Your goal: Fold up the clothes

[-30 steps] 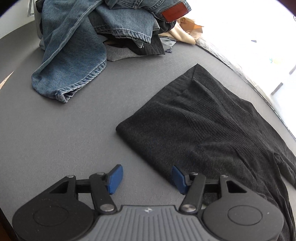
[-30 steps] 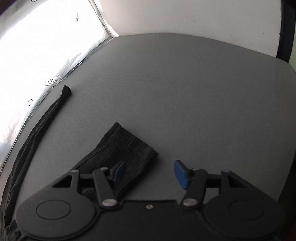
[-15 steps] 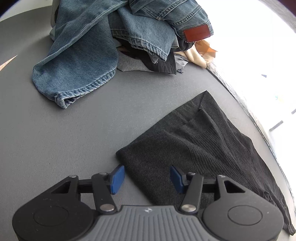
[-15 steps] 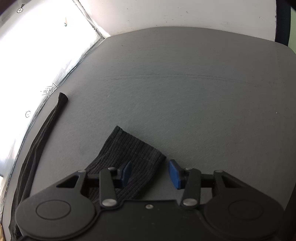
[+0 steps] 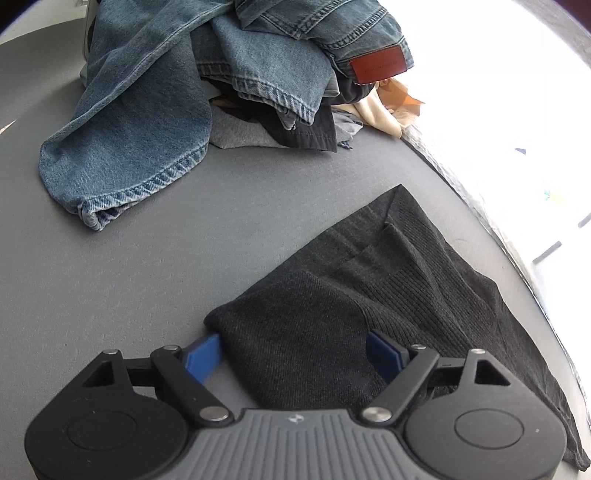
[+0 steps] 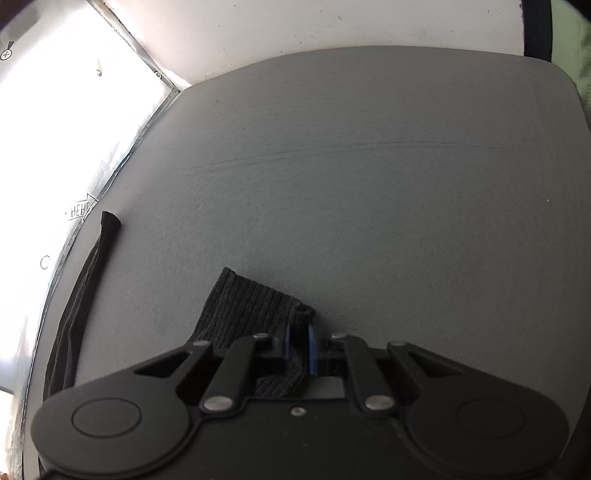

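A dark grey ribbed knit garment (image 5: 369, 295) lies flat on the grey table. In the left wrist view my left gripper (image 5: 295, 354) is open, its blue pads (image 5: 203, 356) straddling the garment's near corner. In the right wrist view my right gripper (image 6: 298, 345) is shut on the corner of the garment's ribbed end (image 6: 243, 314), pinching a small fold of fabric. A second narrow strip of the garment (image 6: 88, 280) runs along the table's left edge.
A heap of blue jeans (image 5: 184, 92) and other clothes, with a beige piece (image 5: 376, 114), sits at the far end of the table. The table edge (image 5: 461, 192) borders a bright window on the right. A white wall (image 6: 332, 26) stands behind the table.
My left gripper moved forward so the garment's corner sits between its open pads. My right gripper moved onto the ribbed end and closed on its corner.
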The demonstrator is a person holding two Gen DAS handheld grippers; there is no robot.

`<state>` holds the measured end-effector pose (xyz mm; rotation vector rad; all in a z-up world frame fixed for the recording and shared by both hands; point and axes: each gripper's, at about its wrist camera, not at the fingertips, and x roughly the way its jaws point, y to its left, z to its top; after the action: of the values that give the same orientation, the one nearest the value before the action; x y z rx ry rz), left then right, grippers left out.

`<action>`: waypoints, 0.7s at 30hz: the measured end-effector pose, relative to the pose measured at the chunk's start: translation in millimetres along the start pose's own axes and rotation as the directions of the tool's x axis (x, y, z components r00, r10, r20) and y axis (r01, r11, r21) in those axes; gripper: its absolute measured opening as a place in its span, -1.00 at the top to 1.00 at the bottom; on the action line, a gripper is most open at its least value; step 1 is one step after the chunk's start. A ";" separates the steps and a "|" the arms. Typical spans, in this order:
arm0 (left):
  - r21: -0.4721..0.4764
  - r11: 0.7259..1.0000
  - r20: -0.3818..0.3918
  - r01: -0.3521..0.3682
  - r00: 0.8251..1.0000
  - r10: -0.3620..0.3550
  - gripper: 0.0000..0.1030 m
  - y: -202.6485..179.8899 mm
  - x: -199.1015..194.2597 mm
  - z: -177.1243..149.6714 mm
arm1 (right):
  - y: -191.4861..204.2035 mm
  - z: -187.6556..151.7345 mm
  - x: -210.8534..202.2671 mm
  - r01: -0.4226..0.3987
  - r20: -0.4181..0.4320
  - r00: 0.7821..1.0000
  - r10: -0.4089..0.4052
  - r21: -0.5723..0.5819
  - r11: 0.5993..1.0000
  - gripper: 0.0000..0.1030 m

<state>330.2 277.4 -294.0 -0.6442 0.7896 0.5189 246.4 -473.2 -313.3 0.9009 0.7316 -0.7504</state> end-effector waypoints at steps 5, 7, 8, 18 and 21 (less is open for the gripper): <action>-0.004 0.990 0.026 -0.144 0.989 0.144 0.67 1.6 -2.0 -0.3 | 6.3 -1.6 -2.0 -0.002 0.007 1.000 0.002 -0.075 0.997 0.87; -0.087 0.989 0.011 -0.123 0.992 0.124 0.76 13.2 -3.4 2.9 | 9.6 1.1 -5.0 -0.013 0.014 1.000 0.014 -0.094 0.996 0.88; -0.129 0.986 0.001 -0.108 0.994 0.109 0.81 19.0 -4.0 5.0 | 11.3 2.6 -6.6 -0.019 0.017 1.000 0.021 -0.102 0.995 0.88; -0.181 0.983 0.068 -0.033 0.997 0.046 0.94 -4.3 -36.8 35.0 | 45.3 44.8 -42.3 -0.201 0.097 0.974 0.204 -0.041 0.979 0.89; -0.163 0.987 0.109 -0.010 0.994 0.028 0.94 -20.5 -47.3 46.3 | 69.7 56.3 -52.5 -0.245 0.122 0.960 0.253 -0.077 0.966 0.89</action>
<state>337.0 286.7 -225.7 -0.7517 0.6532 0.6358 288.2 -480.2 -218.5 0.8610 0.5101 -0.5542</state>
